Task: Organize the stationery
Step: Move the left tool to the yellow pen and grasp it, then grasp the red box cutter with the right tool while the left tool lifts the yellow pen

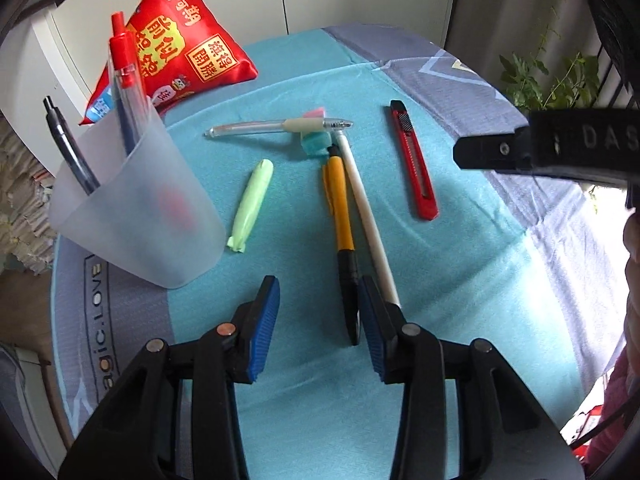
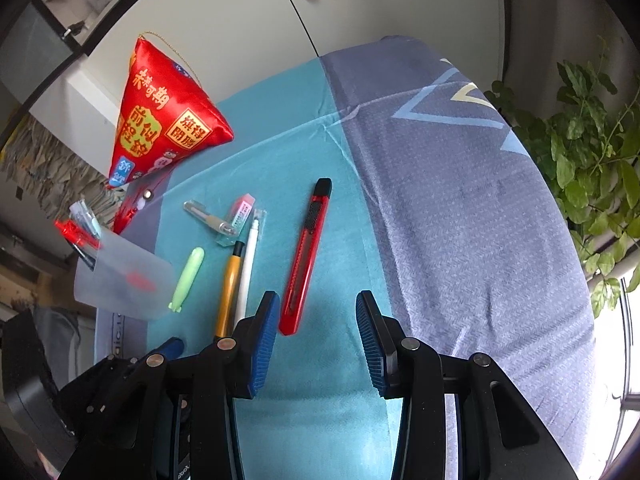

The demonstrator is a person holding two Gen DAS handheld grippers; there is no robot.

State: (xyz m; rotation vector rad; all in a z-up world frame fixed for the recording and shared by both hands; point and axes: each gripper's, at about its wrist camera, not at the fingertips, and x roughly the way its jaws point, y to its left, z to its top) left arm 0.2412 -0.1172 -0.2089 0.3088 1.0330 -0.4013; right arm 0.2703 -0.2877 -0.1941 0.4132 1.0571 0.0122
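On the teal cloth lie a clear pen [image 1: 276, 126], a pink-and-teal eraser [image 1: 316, 136], a green capsule-shaped piece [image 1: 252, 204], an orange-and-black pen [image 1: 340, 216], a white pen [image 1: 368, 216] and a red utility knife [image 1: 414, 160]. A frosted cup [image 1: 136, 216] at the left holds red pens and a dark one. My left gripper [image 1: 318, 328] is open low over the cloth. The orange pen's black end lies between its pads, close to the right one. My right gripper [image 2: 318, 344] is open too, and the knife's [image 2: 306, 256] near end lies just ahead of its left pad.
A red satin pouch [image 1: 180, 52] leans at the table's far left, behind the cup. The grey-blue part of the cloth [image 2: 460, 220] covers the right side, with a leafy plant [image 2: 592, 160] beyond the edge. White cabinet doors stand behind the table.
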